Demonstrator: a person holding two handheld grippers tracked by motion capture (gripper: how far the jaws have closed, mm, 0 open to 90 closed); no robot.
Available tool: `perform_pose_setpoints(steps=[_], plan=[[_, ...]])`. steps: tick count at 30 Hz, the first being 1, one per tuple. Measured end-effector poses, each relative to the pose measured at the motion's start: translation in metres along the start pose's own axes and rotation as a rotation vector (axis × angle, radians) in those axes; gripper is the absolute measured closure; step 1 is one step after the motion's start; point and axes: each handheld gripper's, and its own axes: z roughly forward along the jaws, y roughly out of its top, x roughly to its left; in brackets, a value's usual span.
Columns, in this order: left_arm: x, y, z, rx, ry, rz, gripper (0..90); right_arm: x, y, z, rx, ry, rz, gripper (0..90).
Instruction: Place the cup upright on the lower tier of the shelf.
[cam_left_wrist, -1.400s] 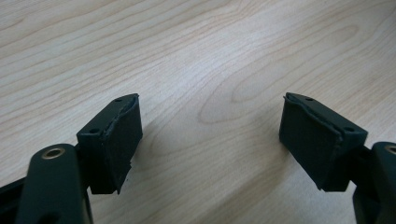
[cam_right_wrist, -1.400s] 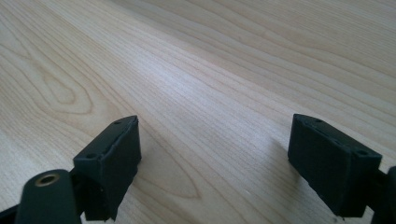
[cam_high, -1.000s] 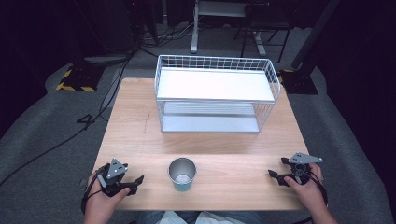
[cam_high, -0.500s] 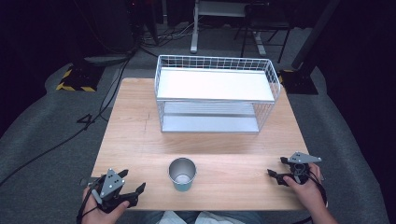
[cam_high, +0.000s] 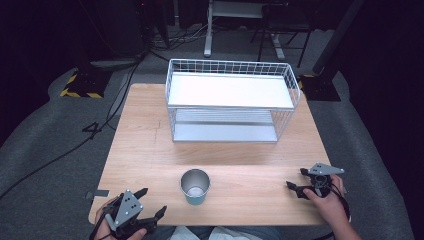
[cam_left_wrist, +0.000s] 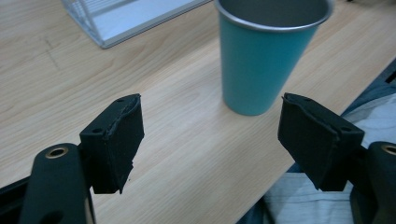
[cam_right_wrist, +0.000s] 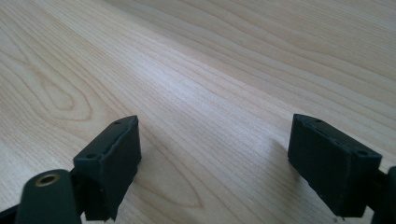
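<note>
A teal, tapered metal cup (cam_high: 194, 186) with a bare steel rim and grey inside stands upright on the pale wooden table (cam_high: 150, 145), mouth up, its long axis vertical and its walls narrowing toward the base. It sits near the front edge of the table, about midway across, well in front of the white wire rack (cam_high: 231, 106), a two-tier box of thin welded rods with flat white shelf panels.

The left gripper (cam_high: 149, 204) hangs at the table's front left corner, its black jaws spread wide with nothing between them; in the left gripper view the cup (cam_left_wrist: 265, 56) stands beyond the jaws, apart from both, nearer the one at the right of that view. The pads (cam_left_wrist: 117, 142) are matte black blocks with rough, worn edges.

The right gripper (cam_high: 296, 181) rests near the front right edge, well apart from the cup, pointing left across the table. Its jaws also stand apart and empty, over bare wood with wavy grain (cam_right_wrist: 196, 107).
</note>
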Motion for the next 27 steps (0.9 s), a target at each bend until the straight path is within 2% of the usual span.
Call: perform_pose_setpoints(steps=[5,8,11,14,15,26,27], plan=[[-0.014,0.007,0.0,-0.034,-0.064,-0.005,20.2,0.0,0.0,0.0,0.0,0.0,0.0,17.4],[-0.018,0.008,0.0,-0.049,-0.071,-0.006,19.6,0.0,0.0,0.0,0.0,0.0,0.0,17.4],[-0.023,0.009,0.005,-0.09,-0.143,-0.033,17.4,0.0,0.0,0.0,0.0,0.0,0.0,17.4],[-0.025,0.008,0.009,-0.105,-0.134,-0.048,17.0,0.0,0.0,0.0,0.0,0.0,0.0,17.4],[-0.028,0.009,0.014,-0.109,-0.112,-0.046,17.0,0.0,0.0,0.0,0.0,0.0,0.0,17.4],[-0.04,0.008,0.037,-0.154,-0.096,-0.082,15.9,0.0,0.0,0.0,-0.001,0.001,0.001,17.5],[-0.041,0.006,0.044,-0.173,-0.077,-0.094,15.9,0.0,0.0,0.0,0.0,0.0,0.0,17.4]])
